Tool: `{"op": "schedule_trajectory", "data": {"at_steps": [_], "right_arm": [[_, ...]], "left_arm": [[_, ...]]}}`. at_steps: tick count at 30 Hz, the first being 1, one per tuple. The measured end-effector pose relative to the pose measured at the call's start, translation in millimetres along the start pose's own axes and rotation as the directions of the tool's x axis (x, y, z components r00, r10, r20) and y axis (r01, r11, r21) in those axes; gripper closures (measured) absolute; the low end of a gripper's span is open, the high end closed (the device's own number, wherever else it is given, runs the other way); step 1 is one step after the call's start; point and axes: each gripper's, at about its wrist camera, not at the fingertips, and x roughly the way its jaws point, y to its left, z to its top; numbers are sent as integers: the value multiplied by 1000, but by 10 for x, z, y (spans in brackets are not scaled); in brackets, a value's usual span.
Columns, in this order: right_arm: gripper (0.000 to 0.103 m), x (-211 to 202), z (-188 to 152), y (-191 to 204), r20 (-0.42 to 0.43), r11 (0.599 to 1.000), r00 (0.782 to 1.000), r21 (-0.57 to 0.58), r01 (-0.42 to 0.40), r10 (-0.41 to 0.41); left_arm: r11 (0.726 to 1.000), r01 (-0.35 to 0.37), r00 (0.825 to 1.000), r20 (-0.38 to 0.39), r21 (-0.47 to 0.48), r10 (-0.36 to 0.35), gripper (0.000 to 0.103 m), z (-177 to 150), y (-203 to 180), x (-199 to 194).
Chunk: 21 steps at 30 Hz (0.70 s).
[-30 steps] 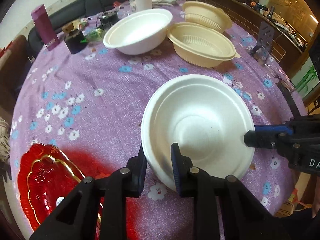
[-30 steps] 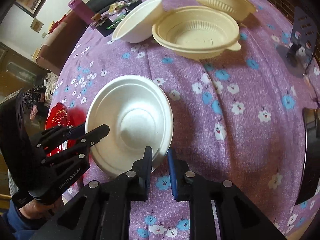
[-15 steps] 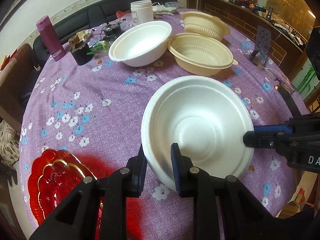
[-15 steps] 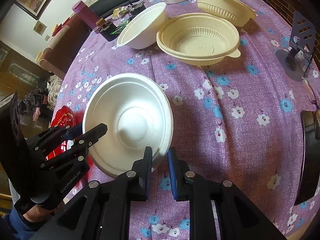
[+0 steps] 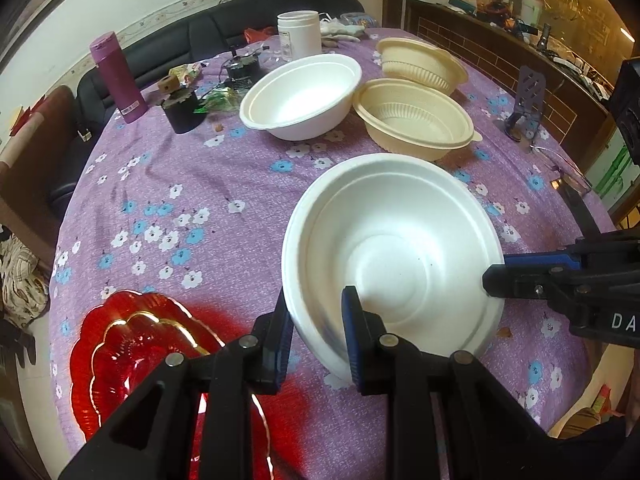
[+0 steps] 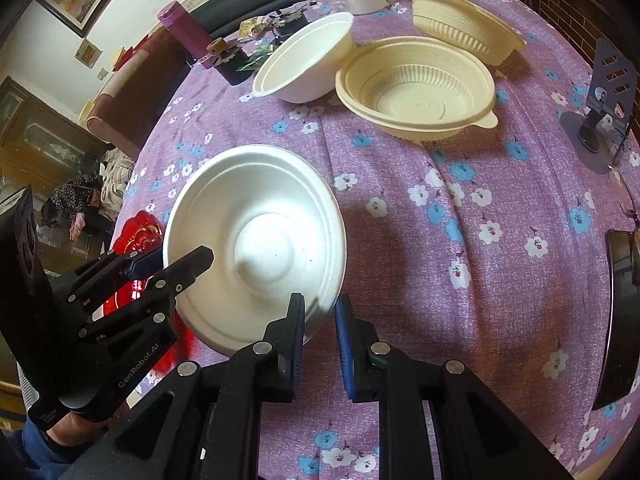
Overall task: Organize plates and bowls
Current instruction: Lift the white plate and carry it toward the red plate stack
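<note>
Both grippers have hold of the same white foam bowl (image 5: pixel 394 256) — the left gripper (image 5: pixel 316 320) pinches its near rim with one finger outside the wall and the blue-padded one inside, while the right gripper (image 6: pixel 320 312) is closed on the opposite edge, the rim caught between its two fingers. The bowl sits tilted above the purple flowered tablecloth (image 5: pixel 192 184), its shadow falling on the cloth just beside it in the right wrist view. Further back on the table a second white bowl (image 5: pixel 302 96) stands upright, and just beside it are two cream plastic bowls (image 5: pixel 416 120) — one right side up with a ribbed inside, the other (image 5: pixel 420 62) behind it turned over, touching or nearly so. A red glass plate (image 5: pixel 132 344) with a gold edge lies at the near left edge of the table, partly hidden by the left gripper's frame. At the far side stand a purple flask (image 5: pixel 116 78), a white jar (image 5: pixel 300 34) and a small dark pot (image 5: pixel 182 108); a phone stand (image 6: pixel 606 92) sits off to the right.
</note>
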Motion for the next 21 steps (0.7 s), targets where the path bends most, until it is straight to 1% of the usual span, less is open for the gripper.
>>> {"op": "schedule_trajectory", "data": {"at_steps": [16, 21], "right_arm": [[86, 63, 68, 345, 13, 998, 999, -49, -30, 31], [86, 84, 102, 496, 14, 996, 999, -73, -44, 45]], "left_arm": [[998, -37, 999, 29, -52, 38, 80, -93, 278, -202], [995, -49, 998, 44, -86, 53, 80, -148, 424, -311]]}}
